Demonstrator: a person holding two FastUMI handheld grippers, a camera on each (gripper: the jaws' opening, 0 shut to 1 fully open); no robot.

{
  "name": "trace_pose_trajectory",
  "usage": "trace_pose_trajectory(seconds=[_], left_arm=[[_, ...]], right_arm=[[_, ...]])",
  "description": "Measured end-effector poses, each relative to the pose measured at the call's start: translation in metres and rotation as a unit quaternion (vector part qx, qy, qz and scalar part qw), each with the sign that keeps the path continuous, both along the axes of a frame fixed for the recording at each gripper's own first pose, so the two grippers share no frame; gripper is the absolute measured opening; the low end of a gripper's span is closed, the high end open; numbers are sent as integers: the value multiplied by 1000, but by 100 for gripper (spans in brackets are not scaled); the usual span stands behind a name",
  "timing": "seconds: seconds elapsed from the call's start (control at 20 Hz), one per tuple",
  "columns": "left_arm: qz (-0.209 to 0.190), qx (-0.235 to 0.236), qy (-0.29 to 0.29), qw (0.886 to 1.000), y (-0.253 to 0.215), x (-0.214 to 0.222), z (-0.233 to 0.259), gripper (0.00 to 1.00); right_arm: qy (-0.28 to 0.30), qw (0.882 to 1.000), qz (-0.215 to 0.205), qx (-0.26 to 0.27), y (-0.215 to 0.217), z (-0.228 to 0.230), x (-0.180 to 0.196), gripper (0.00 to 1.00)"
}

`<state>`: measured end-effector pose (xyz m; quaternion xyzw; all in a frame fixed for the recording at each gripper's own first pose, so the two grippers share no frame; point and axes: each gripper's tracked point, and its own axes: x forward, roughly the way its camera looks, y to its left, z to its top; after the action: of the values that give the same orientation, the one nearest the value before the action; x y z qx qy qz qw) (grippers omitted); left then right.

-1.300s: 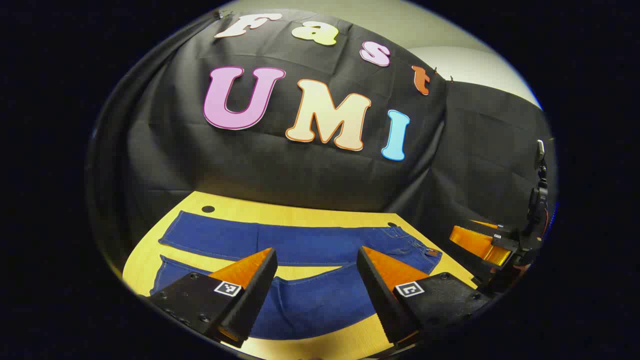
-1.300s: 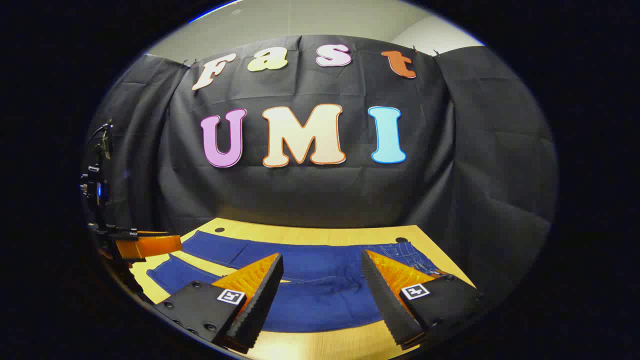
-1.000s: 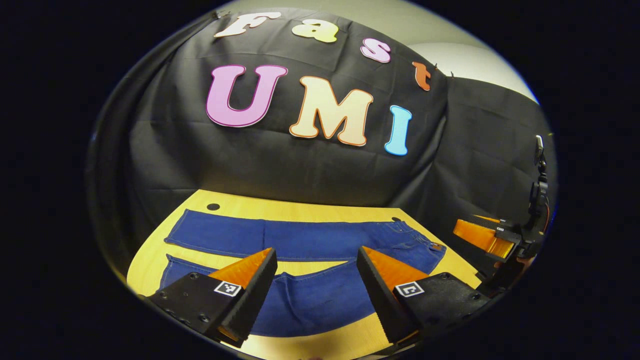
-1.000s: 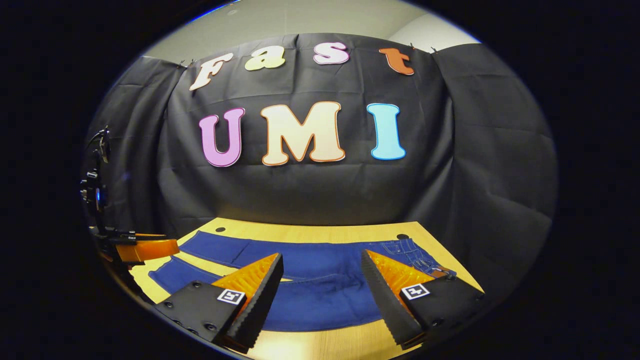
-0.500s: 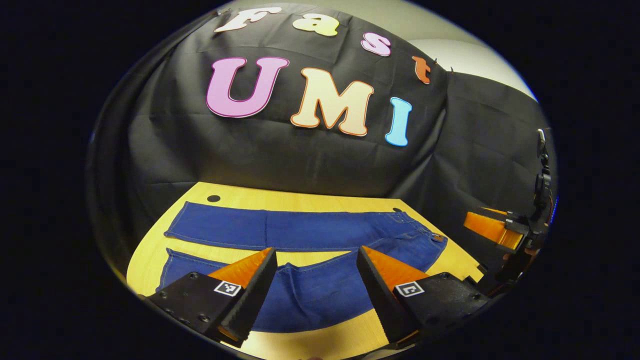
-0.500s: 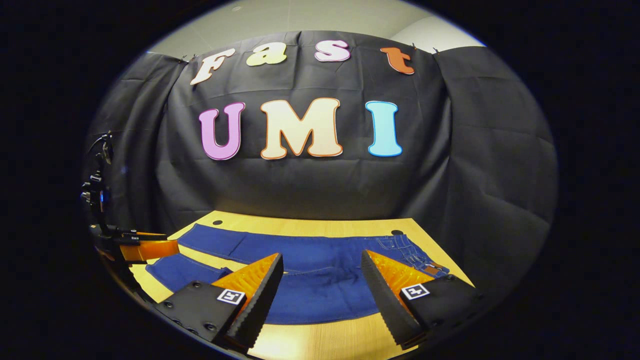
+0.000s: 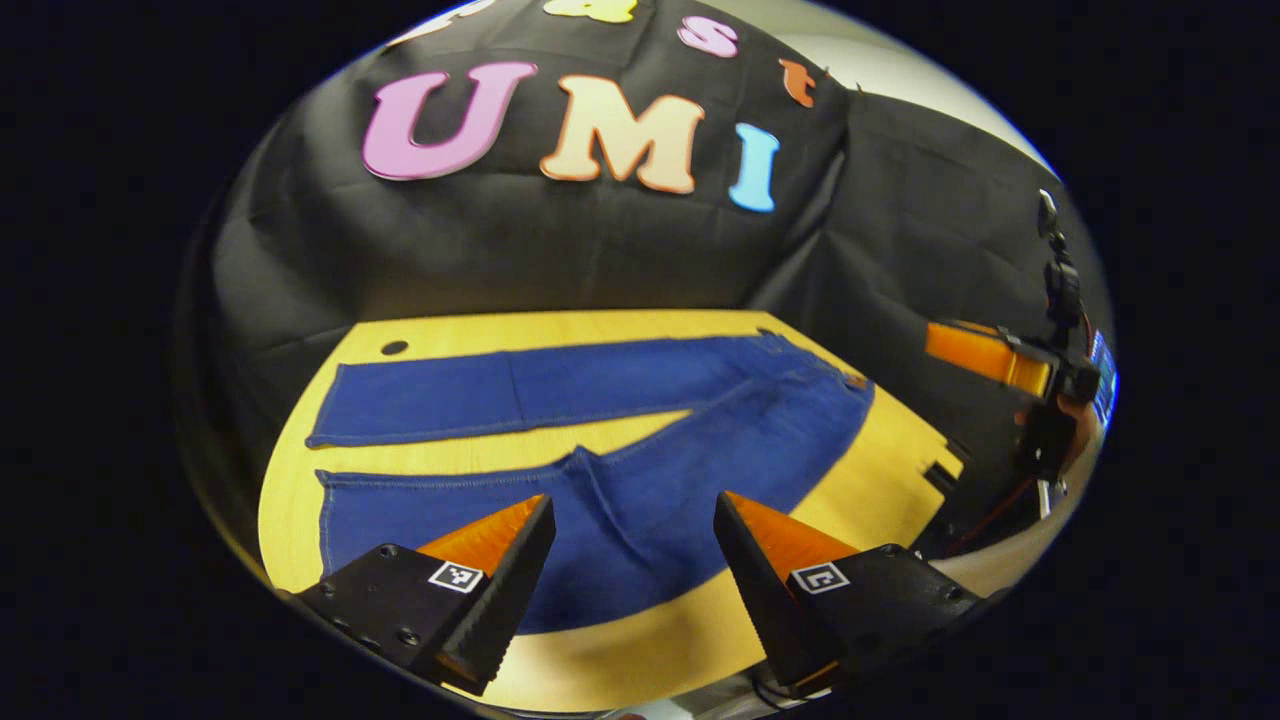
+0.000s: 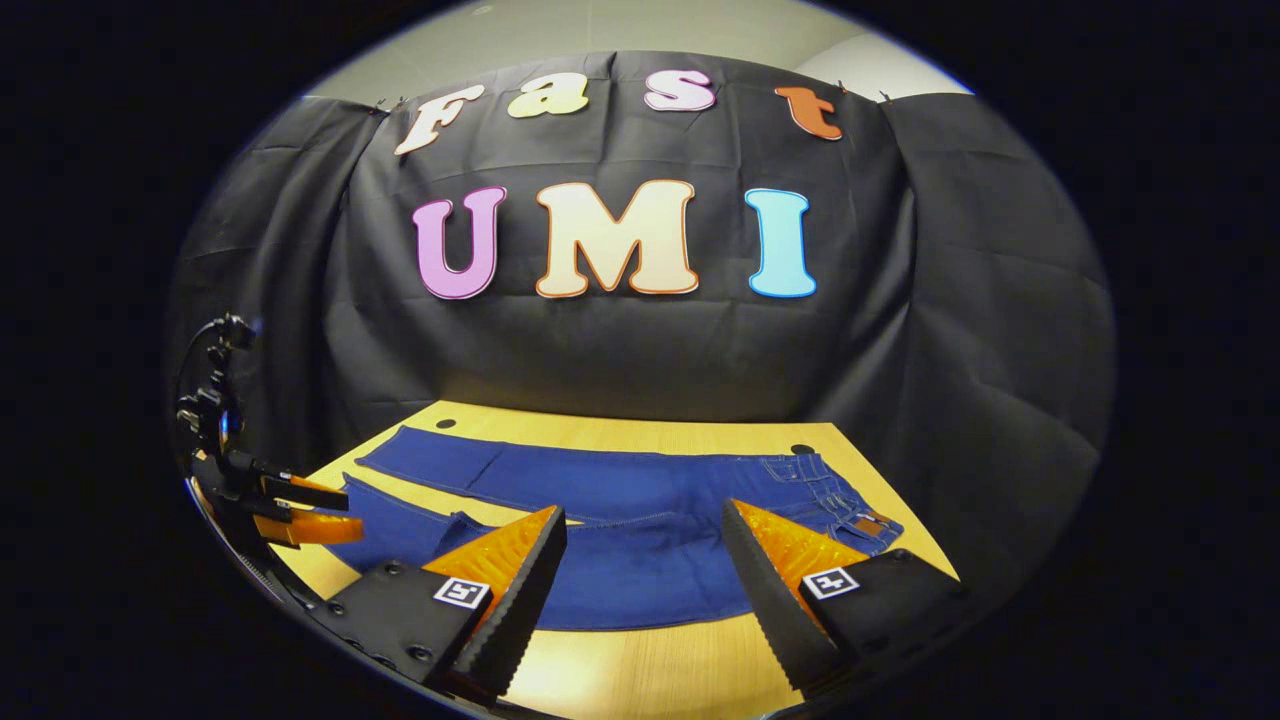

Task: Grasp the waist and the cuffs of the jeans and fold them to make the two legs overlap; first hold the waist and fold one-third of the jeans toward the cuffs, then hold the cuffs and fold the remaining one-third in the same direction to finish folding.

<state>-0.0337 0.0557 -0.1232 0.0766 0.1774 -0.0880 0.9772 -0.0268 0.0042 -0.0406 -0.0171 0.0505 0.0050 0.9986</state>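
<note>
Left gripper (image 7: 632,520) and right gripper (image 8: 642,530) hover with fingers apart, holding nothing, over the near leg of the blue denim jeans (image 7: 600,440), spread flat on the yellow wooden desk (image 7: 900,470). No fold is made; everything remains.

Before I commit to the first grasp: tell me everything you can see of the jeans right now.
The jeans are dark blue denim with lighter stitched seams, lying flat and unfolded on the yellow wooden table. The two legs are spread apart in a V, cuffs at the left in both views, with bare table between them. The waist, with pocket stitching and a brown patch, lies at the right. Both hand-held grippers are open above the near leg; neither touches it.
</note>
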Motion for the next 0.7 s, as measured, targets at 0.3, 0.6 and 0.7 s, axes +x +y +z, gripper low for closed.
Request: trace_pose_trajectory(seconds=[0.3, 0.6, 0.7], left_arm=[[-74, 113, 158, 978, 48, -32, -63, 96], [-104, 184, 268, 940, 106, -53, -94, 96], [-117, 217, 289, 925, 119, -54, -96, 95]], right_arm=[[27, 1000, 4, 2, 2, -20, -5, 98], [52, 999, -1, 14, 0, -39, -11, 98], [57, 998, -8, 19, -4, -45, -12, 97]])
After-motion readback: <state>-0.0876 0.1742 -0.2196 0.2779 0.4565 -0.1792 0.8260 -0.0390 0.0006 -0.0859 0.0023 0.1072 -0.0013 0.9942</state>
